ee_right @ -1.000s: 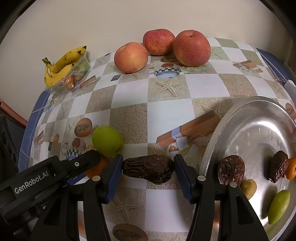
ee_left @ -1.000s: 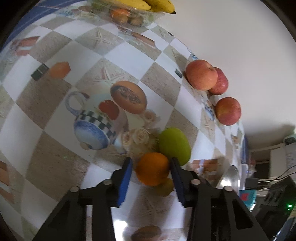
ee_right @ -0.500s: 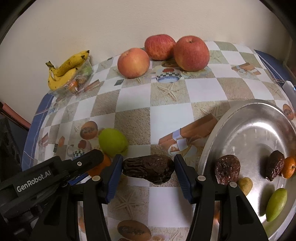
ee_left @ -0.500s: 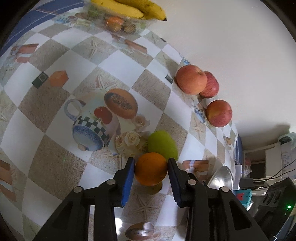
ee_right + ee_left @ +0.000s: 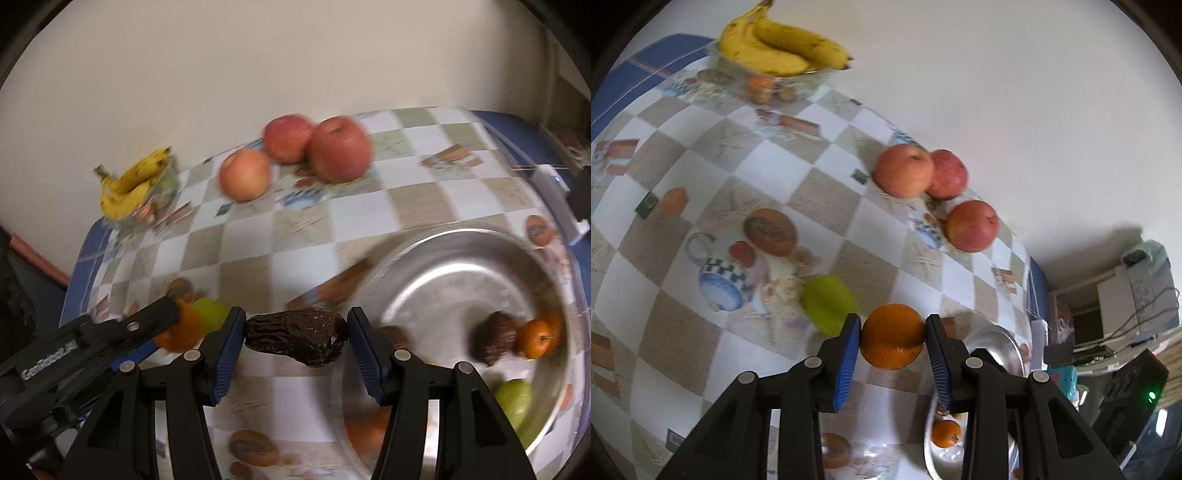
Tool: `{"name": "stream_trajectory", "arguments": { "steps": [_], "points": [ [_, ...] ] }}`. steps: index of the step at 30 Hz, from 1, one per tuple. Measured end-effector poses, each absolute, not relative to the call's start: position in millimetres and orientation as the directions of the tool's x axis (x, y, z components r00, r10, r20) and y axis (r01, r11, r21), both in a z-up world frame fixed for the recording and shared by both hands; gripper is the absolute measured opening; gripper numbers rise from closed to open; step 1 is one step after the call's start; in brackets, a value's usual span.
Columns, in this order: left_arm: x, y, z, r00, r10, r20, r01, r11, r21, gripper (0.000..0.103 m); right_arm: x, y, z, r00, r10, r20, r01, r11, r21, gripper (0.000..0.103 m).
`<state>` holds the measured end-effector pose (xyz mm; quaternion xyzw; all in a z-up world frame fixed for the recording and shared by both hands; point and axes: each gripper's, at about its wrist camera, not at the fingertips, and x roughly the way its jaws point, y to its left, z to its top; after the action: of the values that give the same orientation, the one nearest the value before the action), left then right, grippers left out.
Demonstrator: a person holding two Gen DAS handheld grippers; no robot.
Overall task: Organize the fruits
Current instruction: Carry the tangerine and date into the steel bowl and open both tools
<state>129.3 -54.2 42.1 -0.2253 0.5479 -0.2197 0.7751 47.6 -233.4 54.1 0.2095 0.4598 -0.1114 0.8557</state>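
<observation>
The left claw [image 5: 892, 334] gripped a small orange [image 5: 892, 336] between its blue pads, clear of the counter [image 5: 775, 173]; the right claw [image 5: 296, 338] was clamped lengthwise on a dark wrinkled date [image 5: 297, 340], also held off the cloth; a silver tray [image 5: 461, 266] sat just to the right of the date, already carrying a second date [image 5: 495, 341], a small orange fruit [image 5: 537, 339] and a green fruit [image 5: 515, 400].

The step in hand looked like carrying both pieces to the tray; doing it well would probably mean keeping each grip steady, clearing the raised rim before lowering, and setting each fruit on a bare patch of metal rather than on top of what lay there; the orange is round and likely to roll once released, so a low release seemed wise; the two claws sat close together and could collide if both went in at once.

The right wrist view showed the tray's contents plainly, and the left claw itself at lower left; the left wrist view caught only a sliver of the tray's rim, yet gave a clearer look at the green fruit [image 5: 829, 308] left on the counter, the three apples [image 5: 905, 170] near the wall, and the bananas [image 5: 783, 48] over a clear bowl at the far end.
</observation>
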Motion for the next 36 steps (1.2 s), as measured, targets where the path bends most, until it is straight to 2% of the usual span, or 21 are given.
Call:
{"name": "stream_trajectory", "arguments": {
  "steps": [8,14,25,36],
  "points": [
    [106.1,-112.6,52.1,0.252,-0.618,-0.744,0.251,0.785,-0.567,0.038,14.9,-310.3,58.1,0.492,-0.193,-0.849,0.579,0.801,0.153,0.058],
    [91.9,-165.2,46.6,0.215,-0.64,-0.738,0.372,0.752,-0.544,0.038,9.0,-335.0,55.1,0.489,-0.233,-0.84,0.605,0.785,0.135,0.058],
    [95.7,-203.0,17.2,0.201,-0.622,-0.757,0.407,0.756,-0.513,0.038,21.5,-352.7,24.5,0.464,-0.202,-0.862,0.61,0.779,0.146,0.059],
    [101.7,-207.4,-11.1,0.134,-0.654,-0.745,0.322,0.739,-0.591,0.038,21.9,-362.4,10.3,0.445,-0.217,-0.869,0.641,0.755,0.139,0.059]
  ]
}}
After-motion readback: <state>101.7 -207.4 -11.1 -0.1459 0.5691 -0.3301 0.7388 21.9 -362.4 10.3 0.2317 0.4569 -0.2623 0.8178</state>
